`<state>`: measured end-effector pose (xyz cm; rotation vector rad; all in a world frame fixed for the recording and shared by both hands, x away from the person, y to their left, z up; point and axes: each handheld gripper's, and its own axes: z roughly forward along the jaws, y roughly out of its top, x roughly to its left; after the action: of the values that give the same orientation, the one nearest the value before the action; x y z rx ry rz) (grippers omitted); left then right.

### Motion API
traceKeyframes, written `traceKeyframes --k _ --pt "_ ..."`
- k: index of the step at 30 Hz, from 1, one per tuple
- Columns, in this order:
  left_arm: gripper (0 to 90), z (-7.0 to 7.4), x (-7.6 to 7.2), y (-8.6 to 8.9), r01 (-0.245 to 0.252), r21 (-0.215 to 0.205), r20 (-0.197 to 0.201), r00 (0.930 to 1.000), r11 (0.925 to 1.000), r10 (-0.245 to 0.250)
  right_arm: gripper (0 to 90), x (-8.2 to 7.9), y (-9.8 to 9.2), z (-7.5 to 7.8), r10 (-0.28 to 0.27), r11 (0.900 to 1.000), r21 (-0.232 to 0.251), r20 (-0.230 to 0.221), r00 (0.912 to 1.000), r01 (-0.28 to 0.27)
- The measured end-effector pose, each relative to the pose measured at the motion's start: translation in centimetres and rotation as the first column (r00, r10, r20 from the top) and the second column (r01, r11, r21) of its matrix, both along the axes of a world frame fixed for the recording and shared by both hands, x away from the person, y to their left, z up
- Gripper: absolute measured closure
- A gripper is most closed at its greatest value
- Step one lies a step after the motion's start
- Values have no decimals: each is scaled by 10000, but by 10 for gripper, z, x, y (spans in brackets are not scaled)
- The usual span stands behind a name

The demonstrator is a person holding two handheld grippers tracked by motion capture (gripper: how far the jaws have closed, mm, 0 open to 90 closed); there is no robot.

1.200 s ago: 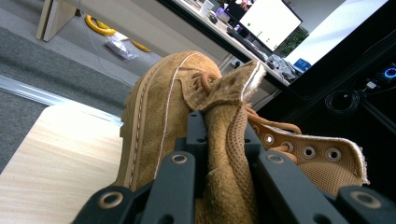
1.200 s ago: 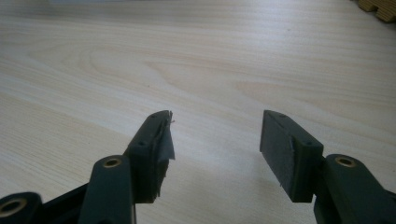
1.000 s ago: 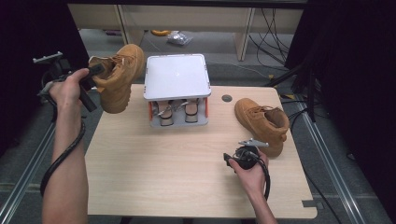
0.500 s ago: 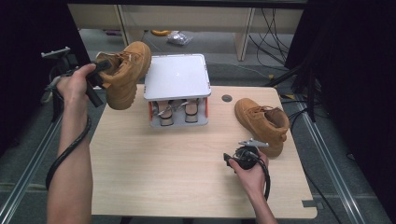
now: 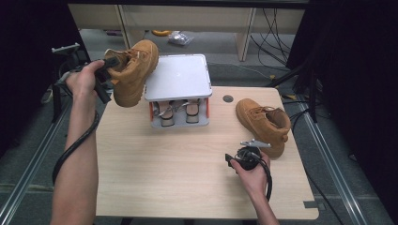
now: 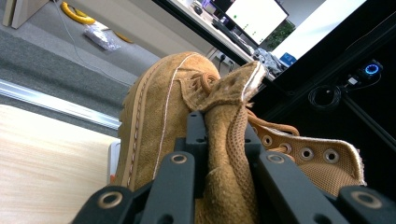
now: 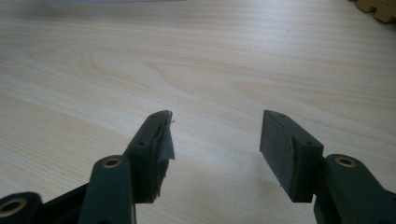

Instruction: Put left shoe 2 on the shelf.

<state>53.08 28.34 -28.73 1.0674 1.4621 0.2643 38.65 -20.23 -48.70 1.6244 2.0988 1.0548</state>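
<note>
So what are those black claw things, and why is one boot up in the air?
A person holds a tool with two black jaws in each hand. One camera looks down from above; one rides on each tool. The left gripper has its jaws pinched on the ankle collar of a tan suede boot, lifting it beside a grey two-level shoe rack. The right gripper hovers open and empty over the pale wooden table. The matching second tan boot stands on the table.

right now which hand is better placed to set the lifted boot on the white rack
Left. Its gripper is already shut on the raised boot beside the white rack. The right gripper sits open on the table, empty.
</note>
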Motion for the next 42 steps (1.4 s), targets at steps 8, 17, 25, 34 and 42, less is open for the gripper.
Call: traceKeyframes --k 8,17,25,34,42 --pt "806 -3 7 -12 132 -16 -102 9999 9999 -132 440 0 2 -3 52 9998 166 111 9999 -54" --pt "804 1 15 -25 265 100 -138 9996 9996 -263 441 0 0 0 -16 10000 -18 64 10000 16" --pt "802 8 23 -35 360 174 -148 9993 9992 -358 440 -1 0 -1 116 9999 -9 62 9999 -116" --pt "801 5 32 -42 479 127 -322 9984 9988 -475 440 -1 -2 -2 95 9998 -152 147 9998 -92" --pt "799 1 38 -46 540 164 -414 9977 9984 -533 440 -2 0 -3 -97 9999 54 -82 9999 97"
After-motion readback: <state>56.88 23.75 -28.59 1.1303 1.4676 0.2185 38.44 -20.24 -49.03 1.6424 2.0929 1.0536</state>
